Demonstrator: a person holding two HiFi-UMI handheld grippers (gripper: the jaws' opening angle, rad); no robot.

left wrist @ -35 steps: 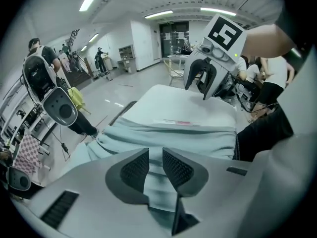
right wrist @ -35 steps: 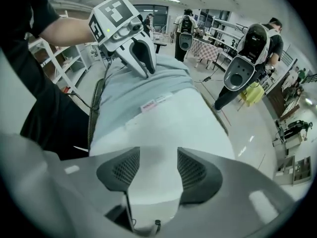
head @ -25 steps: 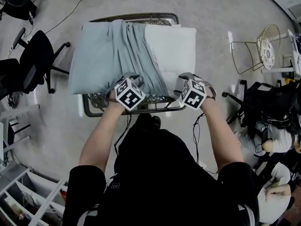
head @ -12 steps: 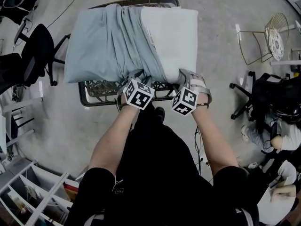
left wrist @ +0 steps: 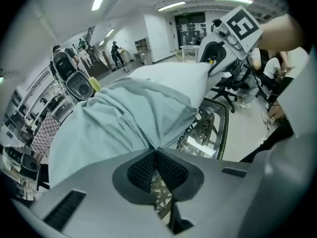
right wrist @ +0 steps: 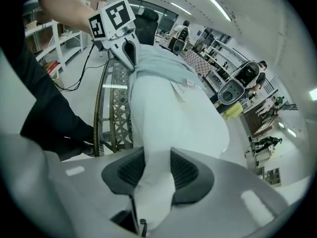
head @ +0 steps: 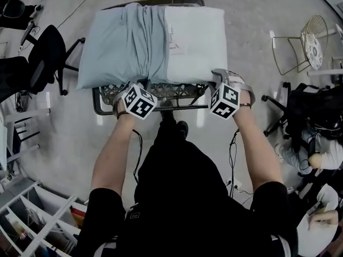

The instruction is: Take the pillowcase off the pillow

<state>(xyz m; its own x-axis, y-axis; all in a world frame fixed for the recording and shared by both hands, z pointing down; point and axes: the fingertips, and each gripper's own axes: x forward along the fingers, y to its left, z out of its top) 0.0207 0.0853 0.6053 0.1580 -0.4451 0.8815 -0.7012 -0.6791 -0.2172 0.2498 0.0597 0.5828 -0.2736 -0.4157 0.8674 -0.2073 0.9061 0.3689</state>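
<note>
On the metal lattice table (head: 161,93) in front of us, the pale blue pillowcase (head: 120,44) holds only part of the white pillow (head: 195,39). The pillow's end toward our left gripper (left wrist: 157,153) sits inside the case, the end toward our right gripper (right wrist: 157,168) lies bare, and the case's open edge is bunched in folds across the pillow's middle, next to a small sewn-in tag (head: 174,39). Both grippers are at the pillow's near long edge, pointing steeply down over the table's near rim. The left gripper's jaws have just been closing and now meet at their tips on a pinch of the pillowcase's near edge, the blue cloth drawn to a point there. The right gripper's jaws have also just been closing and now clamp the bare pillow's near corner, white stuffing bulging between the ribbed pads. The bunched folds lie between the two grippers, closer to the left one. Beyond the left gripper, well apart from the table, stands a black office chair (head: 40,63), with white shelving (head: 32,224) nearer us on that side. Beyond the right gripper stands a gold wire chair (head: 303,50), and a seated person (head: 316,159) is partly in view near it. Black cables (head: 233,154) trail on the grey floor beneath our arms.
</note>
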